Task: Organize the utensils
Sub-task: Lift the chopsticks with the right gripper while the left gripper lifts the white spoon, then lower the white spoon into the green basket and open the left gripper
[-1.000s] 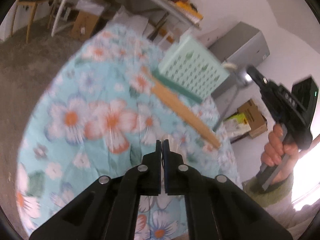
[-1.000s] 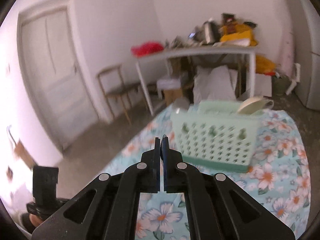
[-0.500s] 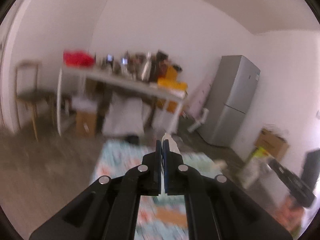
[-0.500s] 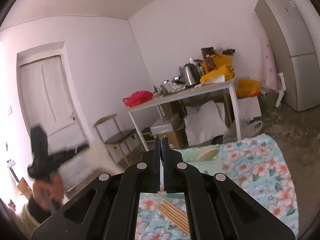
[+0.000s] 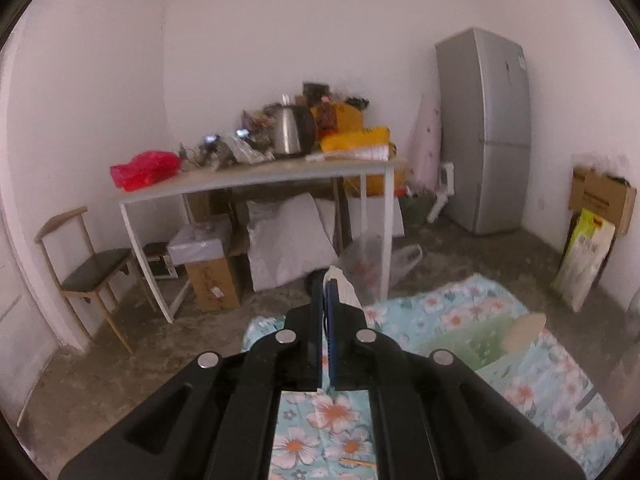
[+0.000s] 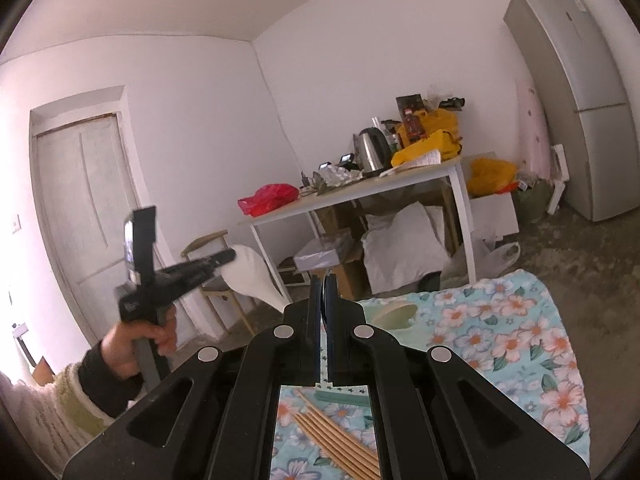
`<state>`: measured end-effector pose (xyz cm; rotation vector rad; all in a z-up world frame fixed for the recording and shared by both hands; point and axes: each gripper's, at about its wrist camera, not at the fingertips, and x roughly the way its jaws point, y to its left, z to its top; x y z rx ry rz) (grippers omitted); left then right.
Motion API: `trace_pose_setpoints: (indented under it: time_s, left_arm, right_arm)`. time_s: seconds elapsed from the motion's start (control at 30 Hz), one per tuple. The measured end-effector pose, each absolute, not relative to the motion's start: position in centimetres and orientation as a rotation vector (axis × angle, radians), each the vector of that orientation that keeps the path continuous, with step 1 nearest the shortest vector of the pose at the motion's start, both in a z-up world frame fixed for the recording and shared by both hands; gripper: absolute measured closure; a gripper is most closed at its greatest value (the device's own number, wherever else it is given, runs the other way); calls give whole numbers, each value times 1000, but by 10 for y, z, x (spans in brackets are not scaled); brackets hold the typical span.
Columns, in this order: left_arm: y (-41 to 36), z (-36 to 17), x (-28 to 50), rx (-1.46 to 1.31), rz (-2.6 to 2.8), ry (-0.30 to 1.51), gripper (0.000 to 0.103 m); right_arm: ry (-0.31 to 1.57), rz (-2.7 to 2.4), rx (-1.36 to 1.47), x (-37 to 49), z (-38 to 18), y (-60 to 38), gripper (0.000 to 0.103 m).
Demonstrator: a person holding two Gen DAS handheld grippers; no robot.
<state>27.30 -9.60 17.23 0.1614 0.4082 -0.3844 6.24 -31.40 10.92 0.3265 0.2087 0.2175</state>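
Note:
My left gripper (image 5: 325, 285) is shut on a white spoon (image 5: 345, 290), whose bowl sticks out past the fingertips. The right wrist view shows that left gripper (image 6: 230, 258) raised in a hand at the left, the white spoon (image 6: 252, 276) hanging from its tip. My right gripper (image 6: 325, 280) is shut with nothing between its fingers, above the floral cloth (image 6: 500, 340). Wooden chopsticks (image 6: 336, 438) lie on the cloth under it. A pale green basket (image 5: 472, 342) holds a beige wooden spoon (image 5: 524, 327).
Behind the floral table stands a white table (image 5: 256, 178) with a kettle (image 5: 290, 132) and a red bag (image 5: 144, 168). A chair (image 5: 92, 268) is at the left, a grey fridge (image 5: 486, 132) at the right, boxes (image 5: 600, 196) by the wall.
My left gripper has risen from over the cloth and rolled upright, carrying the white spoon. My right gripper has tilted up a little, and the left hand has climbed in its view.

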Motion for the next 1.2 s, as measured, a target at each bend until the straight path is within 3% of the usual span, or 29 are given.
trace_pose_setpoints:
  time_s: [0.4, 0.57, 0.83, 1.2]
  left_arm:
    - [-99, 117, 314, -71, -575, 669, 97]
    - [-103, 110, 313, -100, -594, 691, 91]
    - [-96, 108, 301, -128, -604, 689, 90]
    - [-56, 105, 260, -172, -579, 675, 87]
  right_arm:
    - [196, 276, 367, 71, 119, -321, 103]
    - [154, 327, 387, 78, 136, -322, 103]
    - [48, 406, 424, 122, 165, -329, 103]
    - [203, 392, 514, 198, 96, -334, 102]
